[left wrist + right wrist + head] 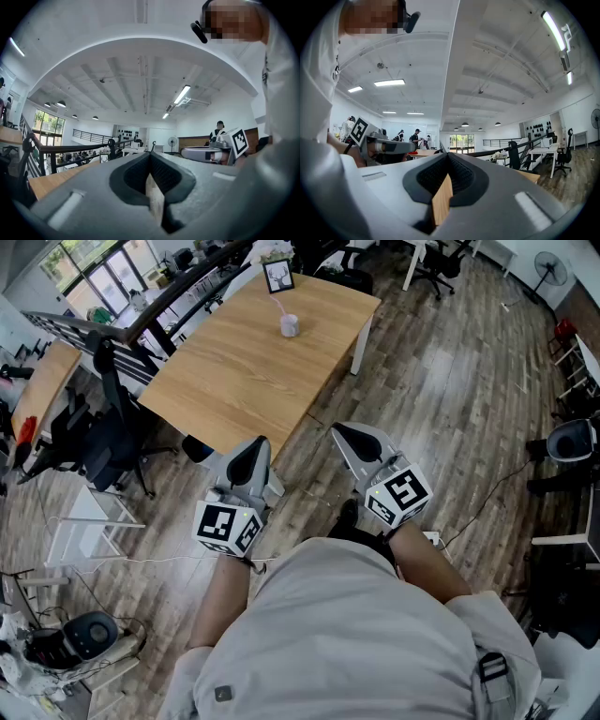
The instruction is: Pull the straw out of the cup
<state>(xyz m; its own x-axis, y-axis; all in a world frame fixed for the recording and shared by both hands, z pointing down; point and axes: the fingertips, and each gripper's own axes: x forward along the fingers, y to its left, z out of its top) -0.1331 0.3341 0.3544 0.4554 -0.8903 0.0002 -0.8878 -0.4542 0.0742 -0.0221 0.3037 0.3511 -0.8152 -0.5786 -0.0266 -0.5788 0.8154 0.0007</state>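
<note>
a light wooden rectangular table (234,371) stands on a grey-brown plank floor (441,381). a small black-framed picture (278,276) stands upright near its far edge. a black office chair (108,442) sits beside the table's left side. a white pedestal fan (551,268) stands well apart.

Bare tabletop (244,362) lies open up to the cup (290,326), frame (278,276) behind.

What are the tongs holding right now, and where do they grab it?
Nothing. The left tongs and the right tongs are both shut and empty; the cup with its straw stands away on the table.
</note>
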